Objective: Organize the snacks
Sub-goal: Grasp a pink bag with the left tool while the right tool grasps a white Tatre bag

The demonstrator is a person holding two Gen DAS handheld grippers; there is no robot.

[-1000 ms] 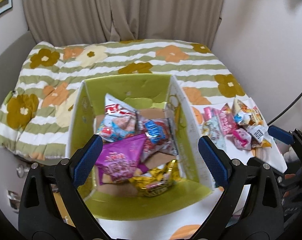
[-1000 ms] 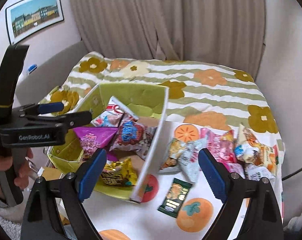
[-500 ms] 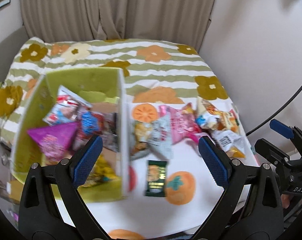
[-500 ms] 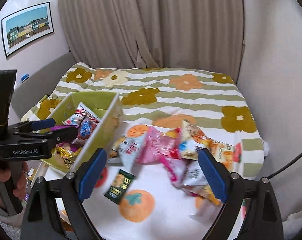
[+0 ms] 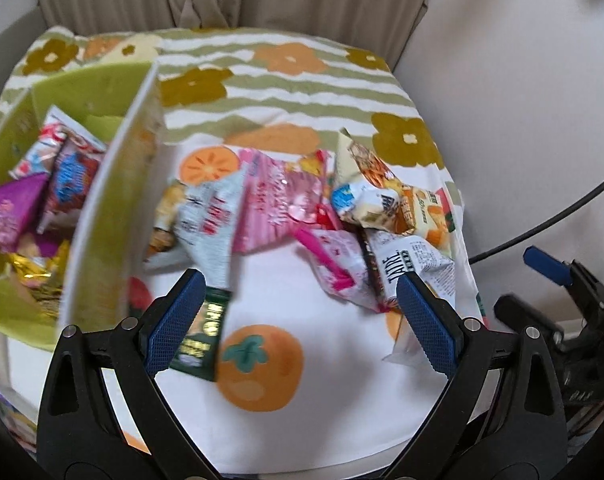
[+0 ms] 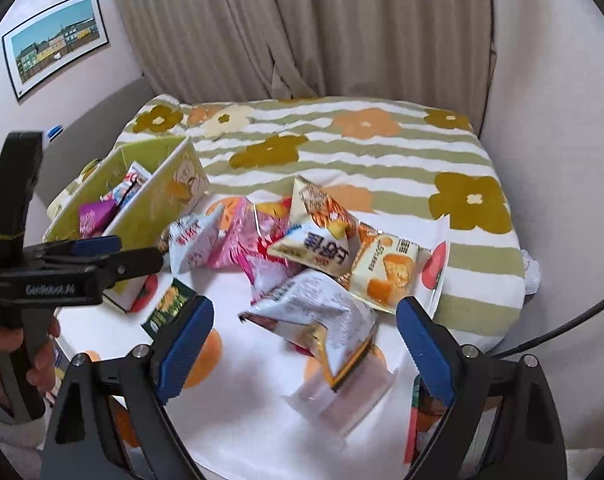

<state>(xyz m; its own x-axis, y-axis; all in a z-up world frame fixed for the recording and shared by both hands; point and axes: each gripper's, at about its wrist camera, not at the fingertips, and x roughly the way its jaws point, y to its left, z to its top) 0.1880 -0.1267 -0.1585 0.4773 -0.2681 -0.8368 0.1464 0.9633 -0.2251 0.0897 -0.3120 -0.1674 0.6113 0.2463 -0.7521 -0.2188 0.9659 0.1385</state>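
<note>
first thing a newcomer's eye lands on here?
Probably the heap of bright snack packets spilled over the white fruit-print cloth, the pink packet loudest. Next, the green box at the cloth's left edge, already holding several packets. Both the left gripper and right gripper frame the heap, open and empty.

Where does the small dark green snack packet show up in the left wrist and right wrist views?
Left wrist view: dark green packet at lower left, partly behind the near blue finger, beside the green box.
Right wrist view: dark green packet at lower left, just right of the green box.
Shared landmark: the printed orange fruit on the white cloth.
</note>
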